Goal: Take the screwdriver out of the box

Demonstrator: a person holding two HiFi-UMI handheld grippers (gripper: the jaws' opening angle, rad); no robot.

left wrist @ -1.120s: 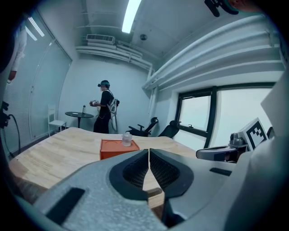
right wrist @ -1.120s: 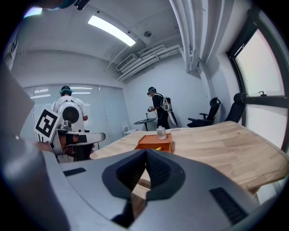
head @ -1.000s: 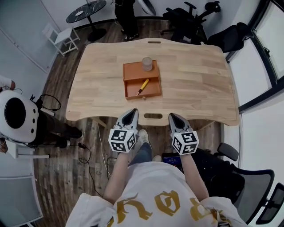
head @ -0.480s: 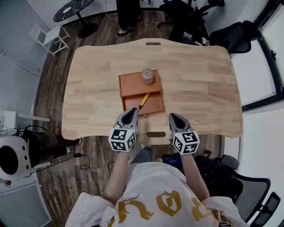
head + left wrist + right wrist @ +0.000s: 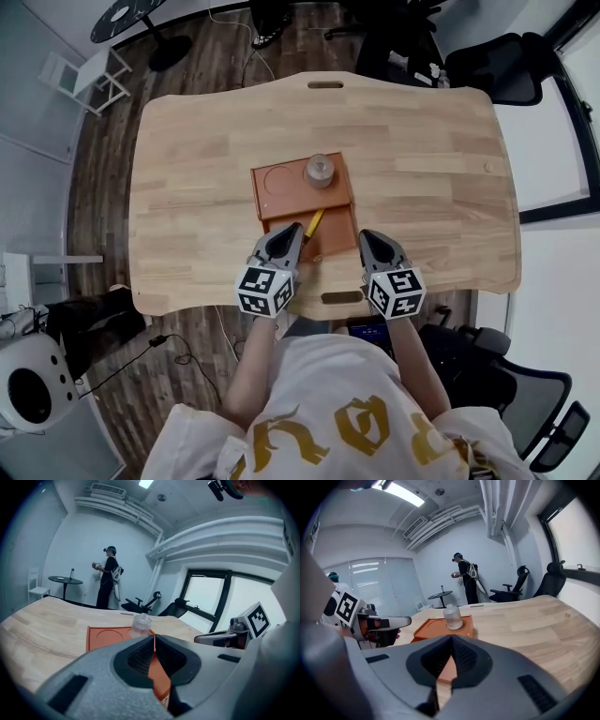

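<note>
**Q:** Where's the screwdriver sitting, and which hand goes for it?

**A:** The fingers (image 5: 139, 657) on my left gripper (image 5: 284, 241) are pressed together on nothing, and it's the same with my right gripper (image 5: 368, 243). The screwdriver (image 5: 314, 223) is in the near half of the orange box (image 5: 279, 199) on the tabletop (image 5: 187, 169), just ahead of my left tips. It lies diagonally, yellow handle running far-right and the near end pointing back at my left side. Left is clearly nearer; right hangs by the box's near-right corner. I reckon left spreads first, then closes across the handle. The clear jar (image 5: 321, 170) at the far end is out of the way.
</note>
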